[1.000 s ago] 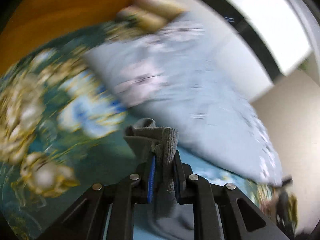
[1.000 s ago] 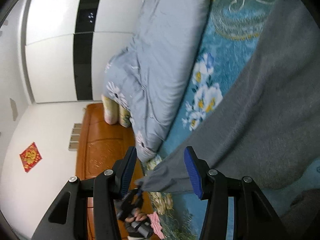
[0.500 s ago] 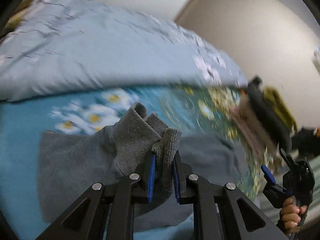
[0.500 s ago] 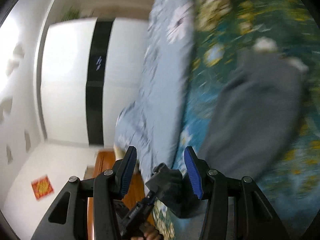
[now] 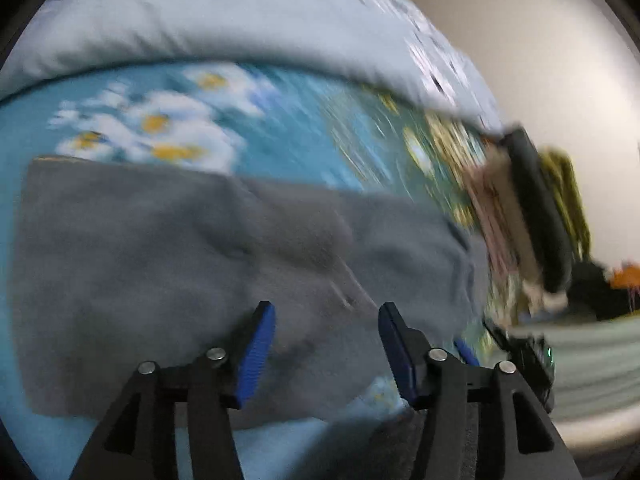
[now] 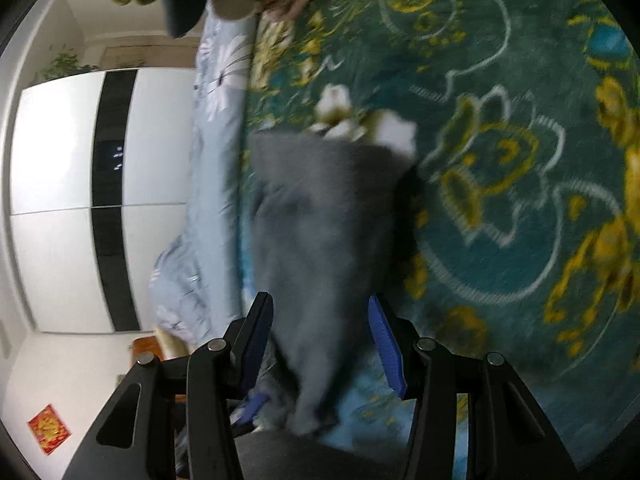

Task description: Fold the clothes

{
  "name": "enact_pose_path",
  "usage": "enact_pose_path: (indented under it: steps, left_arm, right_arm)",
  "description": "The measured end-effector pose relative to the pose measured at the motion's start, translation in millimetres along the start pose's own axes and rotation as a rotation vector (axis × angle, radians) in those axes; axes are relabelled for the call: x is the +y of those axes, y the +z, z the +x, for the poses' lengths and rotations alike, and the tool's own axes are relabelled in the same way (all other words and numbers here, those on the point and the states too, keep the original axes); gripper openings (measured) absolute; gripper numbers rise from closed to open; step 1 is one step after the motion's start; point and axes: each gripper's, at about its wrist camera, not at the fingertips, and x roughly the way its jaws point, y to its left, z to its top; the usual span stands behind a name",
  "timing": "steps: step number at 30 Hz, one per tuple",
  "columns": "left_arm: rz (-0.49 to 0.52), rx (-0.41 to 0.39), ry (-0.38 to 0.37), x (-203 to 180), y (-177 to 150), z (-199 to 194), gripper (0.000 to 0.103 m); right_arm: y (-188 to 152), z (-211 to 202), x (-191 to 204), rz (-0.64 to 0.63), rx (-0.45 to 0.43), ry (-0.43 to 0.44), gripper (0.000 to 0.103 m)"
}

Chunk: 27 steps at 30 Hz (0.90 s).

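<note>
A grey garment [image 5: 168, 264] lies folded flat on the teal floral bedspread [image 5: 280, 132]. My left gripper [image 5: 326, 346] hovers just over its near edge. Its jaws are opening and its blue pads [image 5: 256, 354] stand apart, pressing on nothing. In the right wrist view the same grey garment [image 6: 320, 216] runs away from me, and its near end lies between the fingers of my right gripper [image 6: 322, 340]. Those jaws are opening too, and the pads [image 6: 386, 344] stay clear of the cloth. The right gripper [image 5: 524, 360] also shows at the left view's right edge.
A pale blue flowered quilt [image 5: 224, 16] lies along the far side of the bed. A stack of folded clothes [image 5: 524, 216] sits at the bedspread's end. A white wardrobe with a black stripe [image 6: 108, 184] stands beyond the quilt.
The left gripper carried a bunched fold of grey cloth across the bed, then let it go; its jaws now stand apart. The right gripper swung over the garment, now laid flat.
</note>
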Motion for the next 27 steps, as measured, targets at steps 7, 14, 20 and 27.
enact_pose_path:
  steps: [7,14,20,27]
  left_arm:
    - [-0.225,0.020,-0.040,25,14,32,0.059]
    - [-0.064,0.111,0.077,-11,20,55,0.060]
    - [-0.231,0.014,-0.055,52,1,-13,0.062]
    - [-0.424,-0.161,-0.136,126,-6,-84,0.062]
  right_arm:
    - [34,17,-14,0.069,-0.039,-0.040,0.060]
    - [45,27,11,0.016,-0.037,-0.132,0.028]
    - [31,9,97,-0.235,-0.054,-0.139,0.022]
    - [-50,26,245,-0.655,0.016,-0.168,0.022]
